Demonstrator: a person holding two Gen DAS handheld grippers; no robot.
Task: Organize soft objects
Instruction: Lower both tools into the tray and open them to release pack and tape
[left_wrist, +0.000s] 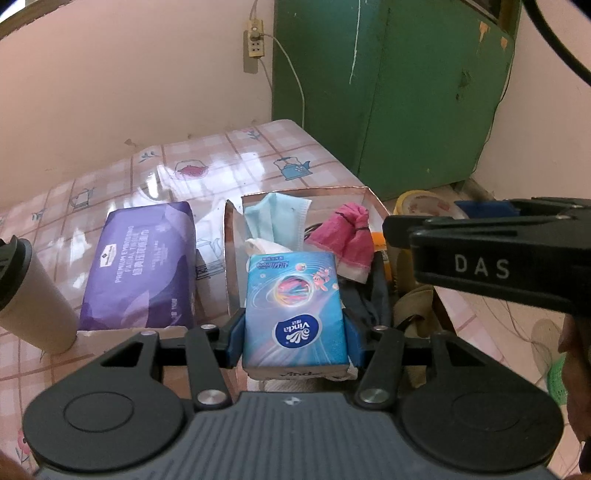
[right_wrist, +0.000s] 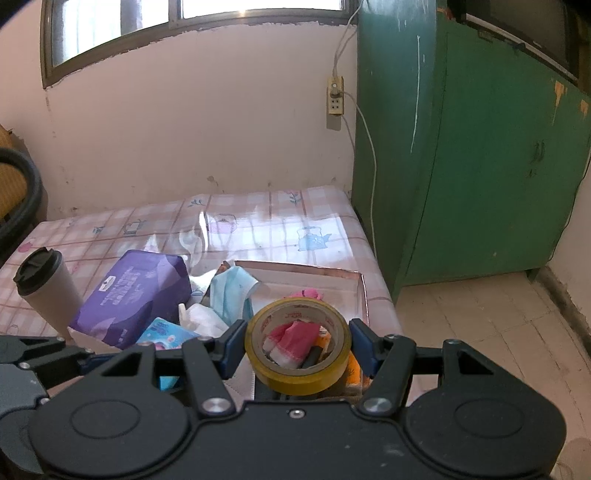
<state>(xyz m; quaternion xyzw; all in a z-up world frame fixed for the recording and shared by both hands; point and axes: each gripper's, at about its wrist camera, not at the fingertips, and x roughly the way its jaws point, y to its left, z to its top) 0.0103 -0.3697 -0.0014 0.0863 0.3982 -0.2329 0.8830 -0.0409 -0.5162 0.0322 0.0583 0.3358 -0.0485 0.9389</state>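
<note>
L claw clamps tissue pack | blue, Vinda logo, upright

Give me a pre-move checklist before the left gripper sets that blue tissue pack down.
1. Left gripper clamped on the tissue pack: ok.
2. Pack held over the open box: ok.
3. Room inside the box: cannot tell; face mask and pink cloth already fill much of it.
4. Right gripper holding the tape roll: ok.
5. Right gripper clear of the left gripper's path: cannot tell; it sits close beside.
6. Purple tissue pack outside the box: ok.
</note>
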